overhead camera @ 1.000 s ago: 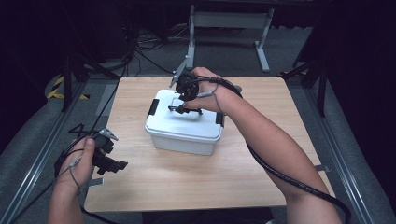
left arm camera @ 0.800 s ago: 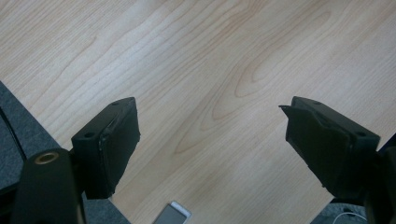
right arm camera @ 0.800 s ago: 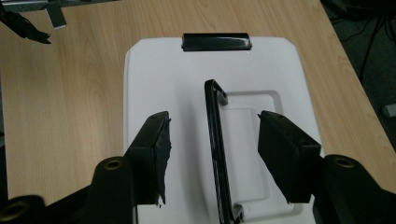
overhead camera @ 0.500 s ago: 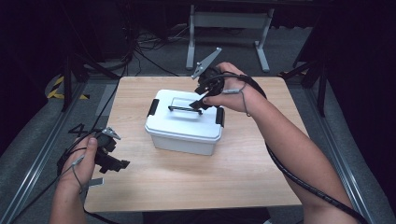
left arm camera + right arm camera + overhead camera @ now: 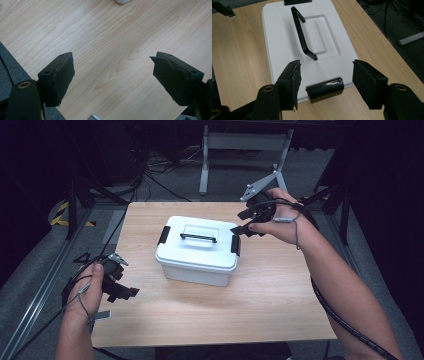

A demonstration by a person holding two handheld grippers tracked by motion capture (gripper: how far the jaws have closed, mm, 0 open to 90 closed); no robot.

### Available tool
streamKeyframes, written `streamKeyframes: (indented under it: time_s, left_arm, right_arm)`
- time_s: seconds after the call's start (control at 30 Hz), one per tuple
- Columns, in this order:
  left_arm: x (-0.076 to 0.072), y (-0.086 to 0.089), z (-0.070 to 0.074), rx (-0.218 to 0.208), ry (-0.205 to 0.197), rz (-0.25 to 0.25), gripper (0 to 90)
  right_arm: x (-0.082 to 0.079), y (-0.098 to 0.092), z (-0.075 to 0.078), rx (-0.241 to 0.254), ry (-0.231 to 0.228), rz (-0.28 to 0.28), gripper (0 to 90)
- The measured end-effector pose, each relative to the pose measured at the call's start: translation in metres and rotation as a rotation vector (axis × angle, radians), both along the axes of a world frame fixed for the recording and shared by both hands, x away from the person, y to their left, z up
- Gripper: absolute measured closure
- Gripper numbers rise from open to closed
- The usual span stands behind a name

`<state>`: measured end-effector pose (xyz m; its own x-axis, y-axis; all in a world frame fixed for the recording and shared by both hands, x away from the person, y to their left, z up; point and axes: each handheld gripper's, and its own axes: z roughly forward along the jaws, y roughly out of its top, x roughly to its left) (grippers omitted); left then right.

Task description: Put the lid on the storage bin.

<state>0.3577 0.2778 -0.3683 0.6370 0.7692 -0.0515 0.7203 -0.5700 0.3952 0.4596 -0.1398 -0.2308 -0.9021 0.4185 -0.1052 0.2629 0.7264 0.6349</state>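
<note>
Wooden tabletop [image 5: 280, 305], pale grain, bearing a white box [image 5: 197, 251] near its middle, slightly toward the far side. Lid on, black handle [image 5: 198, 237] lying flat along the top, black latches at both ends: left latch [image 5: 163, 235], right latch [image 5: 235, 244]. Right claw [image 5: 243, 222] hovering just beside the box's right end, jaws just opened wider and spread, nothing between them, right latch straight ahead in the right gripper view [image 5: 325, 90]. Left claw [image 5: 125, 292] at the near left edge of the tabletop, well apart from the box, jaws spread wide over bare wood [image 5: 112, 75].
</note>
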Motion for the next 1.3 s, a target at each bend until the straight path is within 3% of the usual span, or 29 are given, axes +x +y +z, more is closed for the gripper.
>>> streamKeyframes:
  time_s: [0.2, 0.27, 0.33, 0.6, 0.77, 0.9, 1.1, 1.3]
  left_arm:
    - [0.001, 0.003, 0.001, -0.026, -0.011, 0.05, 18.2]
    - [0.002, 0.005, 0.0, -0.039, -0.02, 0.112, 18.6]
    - [0.001, 0.009, -0.001, -0.034, -0.04, 0.137, 20.2]
    - [0.001, 0.012, -0.003, -0.055, -0.045, 0.103, 20.2]
    - [0.003, 0.015, -0.005, -0.071, -0.092, 0.071, 22.2]
    - [0.002, 0.015, -0.004, -0.085, -0.117, 0.026, 22.0]
    - [0.004, 0.012, -0.006, -0.07, -0.117, 0.024, 21.5]
    - [0.009, 0.001, -0.013, -0.04, -0.113, 0.067, 20.7]
  right_arm:
    - [0.0, -0.03, -0.002, -0.024, 0.0, -0.086, 41.4]
    - [0.001, -0.035, -0.003, -0.027, 0.0, -0.101, 41.3]
    - [0.002, -0.051, -0.008, -0.017, 0.011, -0.131, 41.3]
    - [0.001, -0.088, -0.019, -0.015, 0.003, -0.185, 41.2]
    - [0.0, -0.113, -0.026, -0.011, -0.001, -0.218, 40.9]
    - [-0.005, -0.13, -0.033, -0.038, -0.046, -0.233, 39.4]
    - [-0.013, -0.149, -0.059, -0.07, -0.069, -0.274, 39.5]
    - [-0.015, -0.168, -0.091, -0.039, -0.035, -0.314, 37.0]
